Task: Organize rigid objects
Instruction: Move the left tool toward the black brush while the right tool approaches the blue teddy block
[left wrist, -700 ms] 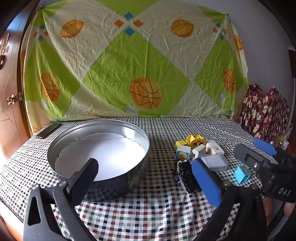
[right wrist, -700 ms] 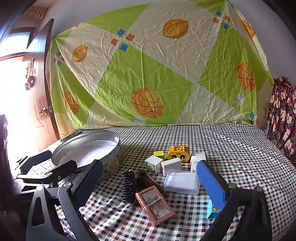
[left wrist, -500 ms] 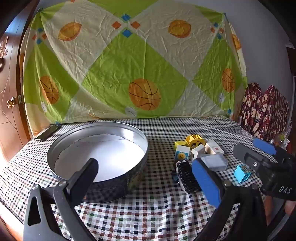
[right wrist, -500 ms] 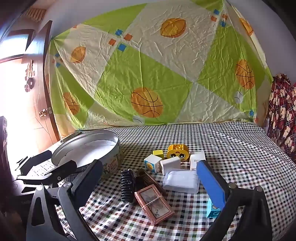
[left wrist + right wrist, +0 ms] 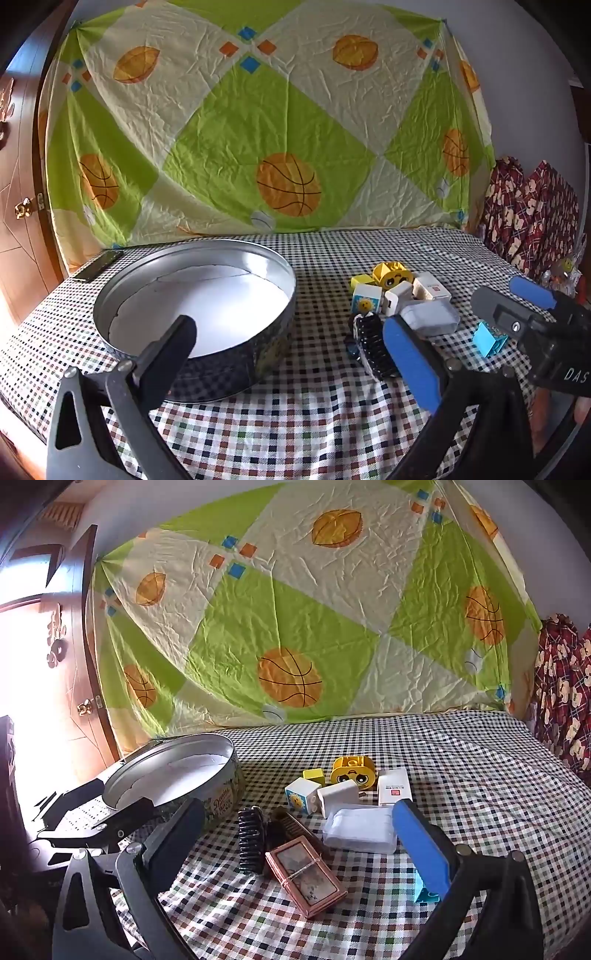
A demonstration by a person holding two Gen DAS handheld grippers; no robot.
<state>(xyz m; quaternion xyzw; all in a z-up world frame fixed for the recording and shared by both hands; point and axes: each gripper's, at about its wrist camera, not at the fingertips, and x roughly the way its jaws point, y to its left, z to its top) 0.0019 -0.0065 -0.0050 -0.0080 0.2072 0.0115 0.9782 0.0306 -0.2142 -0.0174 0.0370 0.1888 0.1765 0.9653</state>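
In front of me the checked tablecloth point(image 5: 303, 417) covers the whole surface, with a basketball-print sheet point(image 5: 258, 147) hung behind it. My round metal tin point(image 5: 155, 269) sits on the left, only a white liner inside it. To its right lies the cluster I have to sort: a clear plastic box point(image 5: 360, 829), a framed picture tied with a band point(image 5: 306, 877), a black hair claw point(image 5: 251, 836), a white adapter point(image 5: 338, 794), a yellow face block point(image 5: 352, 770) and a small blue block point(image 5: 489, 339). My left gripper point(image 5: 291, 350) hangs wide open above the cloth, holding nothing; my right gripper point(image 5: 295, 842) is spread just as wide over the cluster, also empty.
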